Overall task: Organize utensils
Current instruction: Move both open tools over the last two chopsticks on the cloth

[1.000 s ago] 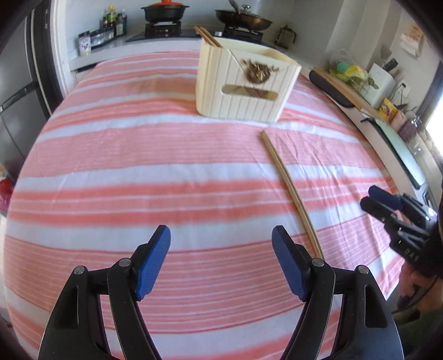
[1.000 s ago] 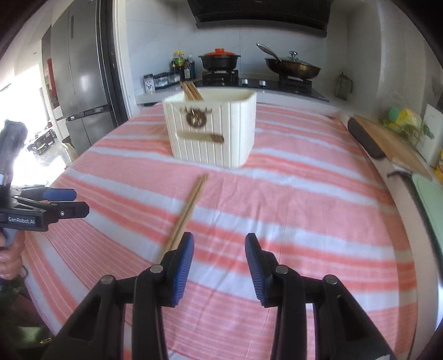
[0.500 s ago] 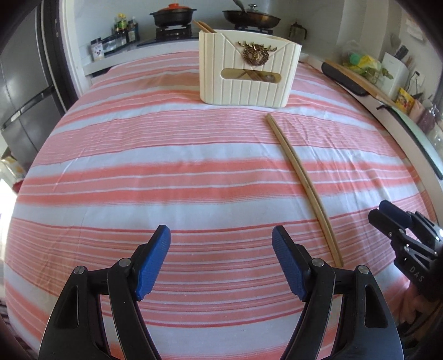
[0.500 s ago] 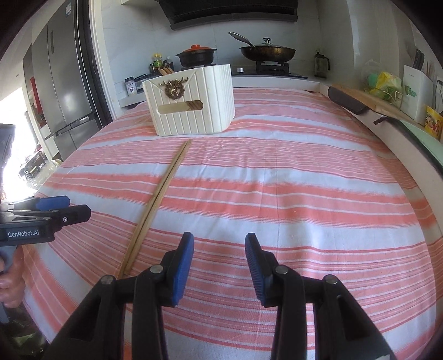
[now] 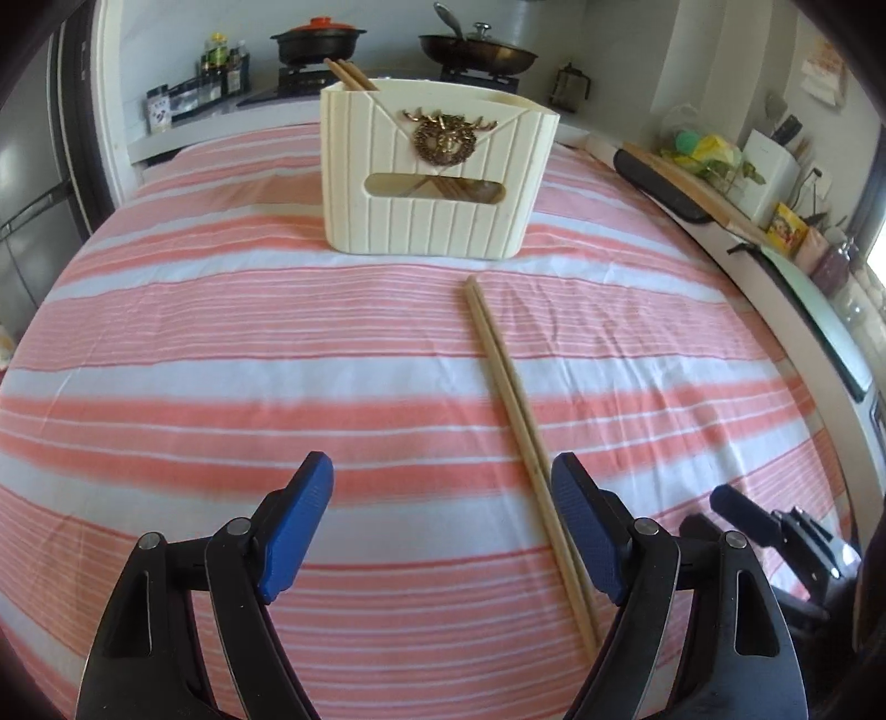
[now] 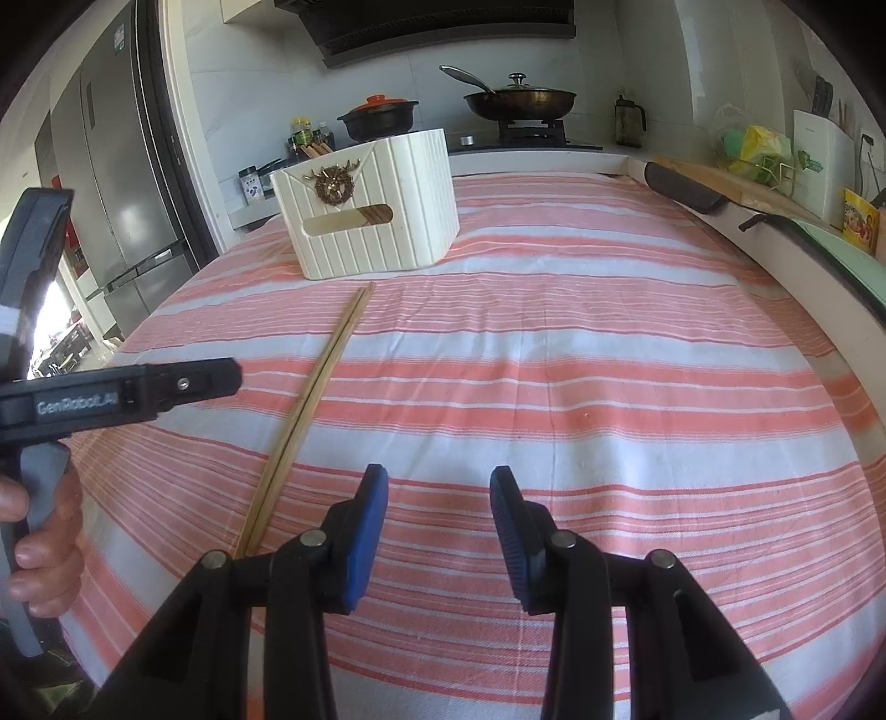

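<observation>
A pair of long wooden chopsticks (image 5: 506,387) lies on the striped cloth, running from near the cream utensil holder (image 5: 437,177) toward me; it also shows in the right wrist view (image 6: 315,399). The holder (image 6: 371,205) has a gold deer emblem, and two chopsticks (image 5: 349,75) stick out of it. My left gripper (image 5: 443,526) is open and empty, with the chopsticks' near end beside its right finger. My right gripper (image 6: 437,526) is open and empty, to the right of the chopsticks.
The table wears a pink-and-white striped cloth (image 5: 221,343). Behind it is a stove with a black pot (image 5: 318,44) and a pan (image 5: 476,52). A counter with bags and jars (image 5: 775,183) runs along the right. A fridge (image 6: 122,183) stands at the left.
Both grippers have shifted sideways toward the chopsticks, which now lie closer to the left gripper's right finger. Both stay open. The holder and chopsticks have not moved on the table.
</observation>
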Demonstrator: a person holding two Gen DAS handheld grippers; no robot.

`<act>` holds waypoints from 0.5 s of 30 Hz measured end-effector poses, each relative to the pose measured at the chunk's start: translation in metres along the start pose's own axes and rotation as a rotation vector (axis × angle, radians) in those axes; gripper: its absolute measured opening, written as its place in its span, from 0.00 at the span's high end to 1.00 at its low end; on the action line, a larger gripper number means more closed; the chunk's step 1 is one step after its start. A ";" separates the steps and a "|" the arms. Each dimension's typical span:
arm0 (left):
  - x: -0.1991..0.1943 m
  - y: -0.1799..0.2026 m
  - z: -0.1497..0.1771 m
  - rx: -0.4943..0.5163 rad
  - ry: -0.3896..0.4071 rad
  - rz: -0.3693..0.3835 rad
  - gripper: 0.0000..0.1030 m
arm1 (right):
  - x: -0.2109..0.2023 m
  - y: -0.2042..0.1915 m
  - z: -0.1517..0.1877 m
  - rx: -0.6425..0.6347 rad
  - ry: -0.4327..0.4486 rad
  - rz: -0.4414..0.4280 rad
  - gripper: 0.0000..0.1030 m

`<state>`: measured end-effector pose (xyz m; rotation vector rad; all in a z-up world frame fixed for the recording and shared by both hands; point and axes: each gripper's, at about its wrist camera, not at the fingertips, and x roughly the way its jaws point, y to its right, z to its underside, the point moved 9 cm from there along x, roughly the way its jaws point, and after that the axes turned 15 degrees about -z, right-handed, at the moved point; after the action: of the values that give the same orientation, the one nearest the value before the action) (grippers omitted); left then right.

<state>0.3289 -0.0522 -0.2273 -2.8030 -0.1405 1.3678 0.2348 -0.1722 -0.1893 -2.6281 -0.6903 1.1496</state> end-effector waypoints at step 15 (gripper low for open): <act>0.029 0.014 0.004 0.074 -0.017 -0.111 0.38 | -0.001 0.004 -0.001 0.039 0.017 -0.029 0.62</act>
<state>0.3443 -0.0632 -0.2529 -2.6803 -0.2374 1.3442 0.2362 -0.1762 -0.1898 -2.5836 -0.6934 1.1196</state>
